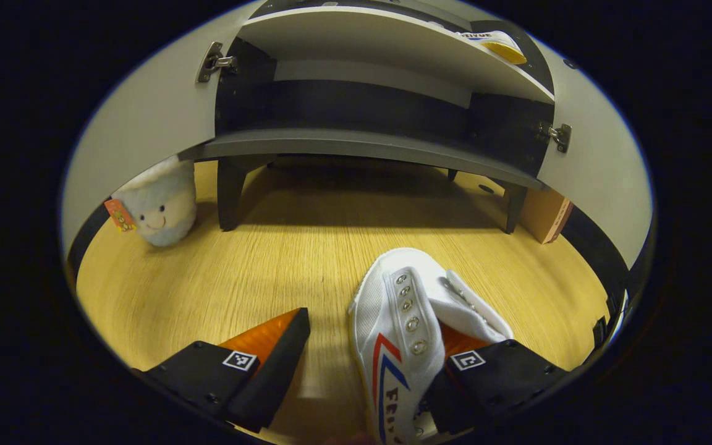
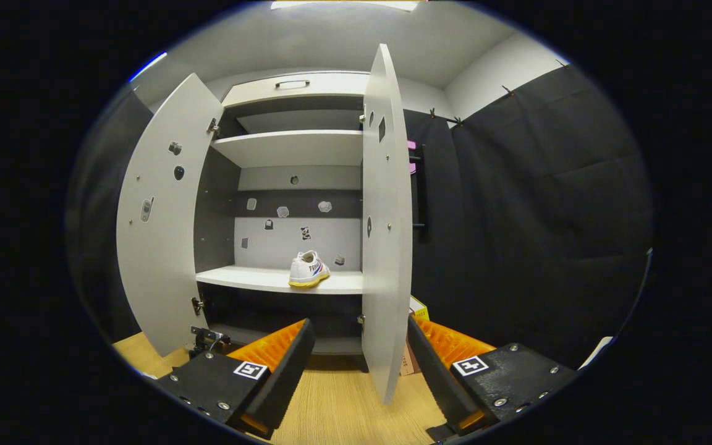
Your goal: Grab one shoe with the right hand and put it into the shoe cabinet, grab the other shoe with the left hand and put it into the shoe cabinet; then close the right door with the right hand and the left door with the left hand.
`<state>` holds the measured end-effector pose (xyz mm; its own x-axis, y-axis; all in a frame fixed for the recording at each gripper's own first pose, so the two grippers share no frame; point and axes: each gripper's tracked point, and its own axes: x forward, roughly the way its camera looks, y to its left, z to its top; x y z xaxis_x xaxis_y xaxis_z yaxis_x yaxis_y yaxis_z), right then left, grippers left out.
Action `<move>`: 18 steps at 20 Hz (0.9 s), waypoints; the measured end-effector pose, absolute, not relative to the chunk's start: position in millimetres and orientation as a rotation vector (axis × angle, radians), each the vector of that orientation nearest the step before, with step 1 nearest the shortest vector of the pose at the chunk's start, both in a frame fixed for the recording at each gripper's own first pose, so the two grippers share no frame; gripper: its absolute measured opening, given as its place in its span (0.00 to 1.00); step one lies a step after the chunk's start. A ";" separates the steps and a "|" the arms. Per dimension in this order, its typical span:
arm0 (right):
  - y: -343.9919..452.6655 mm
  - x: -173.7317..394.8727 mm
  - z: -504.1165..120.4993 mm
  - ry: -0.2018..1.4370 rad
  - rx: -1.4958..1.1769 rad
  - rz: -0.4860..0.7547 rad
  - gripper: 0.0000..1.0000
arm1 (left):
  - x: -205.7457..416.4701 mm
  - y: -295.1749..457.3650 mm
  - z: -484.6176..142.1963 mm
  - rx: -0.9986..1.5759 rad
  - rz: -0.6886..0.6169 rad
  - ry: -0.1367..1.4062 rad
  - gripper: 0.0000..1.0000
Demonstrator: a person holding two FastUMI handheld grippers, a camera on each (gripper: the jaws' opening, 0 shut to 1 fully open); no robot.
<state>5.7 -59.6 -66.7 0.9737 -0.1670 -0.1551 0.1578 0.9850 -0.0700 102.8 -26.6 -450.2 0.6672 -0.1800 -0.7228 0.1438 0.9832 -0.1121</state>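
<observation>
right gripper view: one shelved shoe (image 2: pixel 308 270)

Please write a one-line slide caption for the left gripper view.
Open left gripper reaches around a white shoe on the wooden floor before the open shoe cabinet.

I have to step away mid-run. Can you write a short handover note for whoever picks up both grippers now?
Left gripper: open, low over the floor, fingers straddling the second shoe, not yet closed on it.
Right gripper: open, empty, facing the edge of the right door.
First shoe stands on a cabinet shelf. Left door and right door both open.
Done: one shoe stored.
Left: grasp and shelve the second shoe, close right door, then left door.
</observation>
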 end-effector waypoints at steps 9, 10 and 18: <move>-58.6 12.6 -69.4 0.170 -0.045 -0.158 0.93 | 103.6 -17.4 -440.7 -0.040 -0.102 0.785 0.15; -57.2 13.6 -69.6 0.169 -0.043 -0.154 0.93 | 101.0 -11.0 -436.2 -0.032 -0.068 0.794 0.15; -49.2 21.2 -71.5 0.160 -0.015 -0.136 0.93 | 102.5 5.1 -235.3 -0.082 0.042 0.561 0.12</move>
